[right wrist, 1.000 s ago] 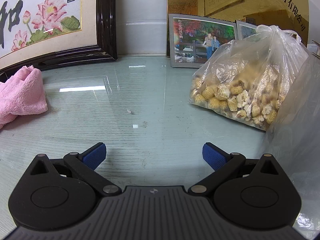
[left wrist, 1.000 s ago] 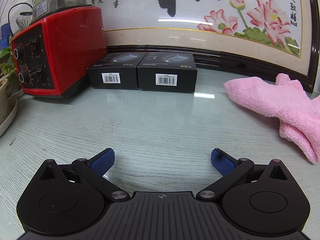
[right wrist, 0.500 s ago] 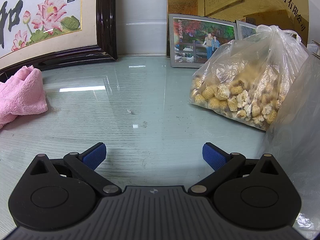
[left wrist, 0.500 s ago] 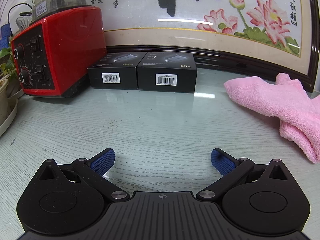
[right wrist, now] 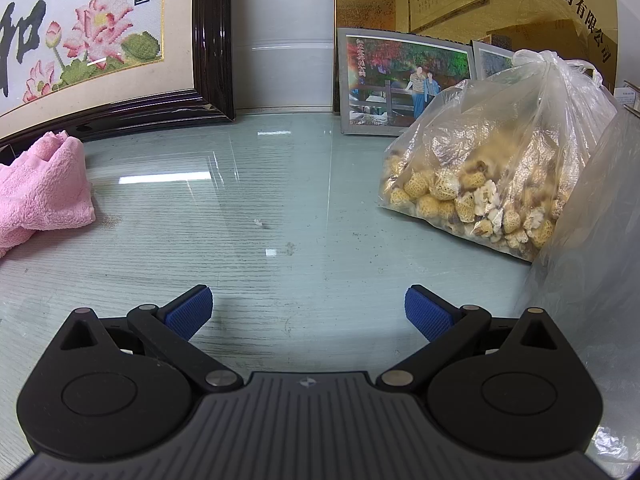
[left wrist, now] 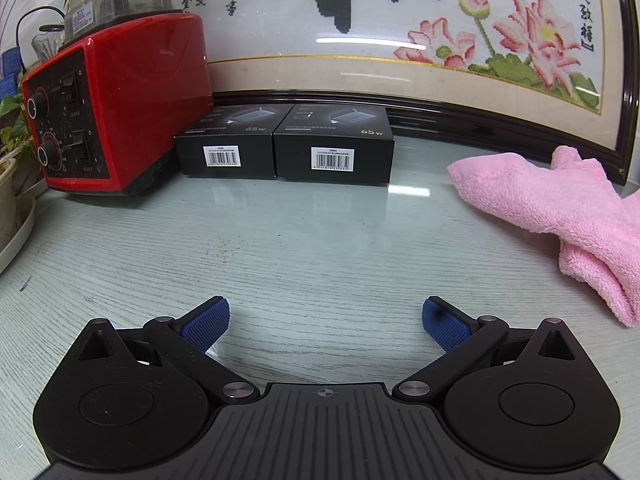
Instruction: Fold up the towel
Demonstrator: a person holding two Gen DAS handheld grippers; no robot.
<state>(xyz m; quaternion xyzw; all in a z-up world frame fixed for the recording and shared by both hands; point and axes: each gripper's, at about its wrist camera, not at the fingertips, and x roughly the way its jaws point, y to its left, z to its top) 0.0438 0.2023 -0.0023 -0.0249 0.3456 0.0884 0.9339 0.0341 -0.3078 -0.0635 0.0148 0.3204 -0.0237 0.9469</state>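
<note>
A crumpled pink towel [left wrist: 560, 208] lies on the glass-topped table at the right edge of the left wrist view. The same towel [right wrist: 44, 188] shows at the left edge of the right wrist view. My left gripper [left wrist: 326, 322] stands open low over the table, well to the left of the towel, with nothing between its blue pads. My right gripper [right wrist: 308, 312] is open too, to the right of the towel and apart from it, with nothing held.
A red blender base [left wrist: 116, 112] and two black boxes [left wrist: 284, 146] stand at the back left. A large framed embroidery [left wrist: 400, 40] leans behind the towel. A clear bag of dried food [right wrist: 492, 172] and a framed photo [right wrist: 400, 84] sit at the right.
</note>
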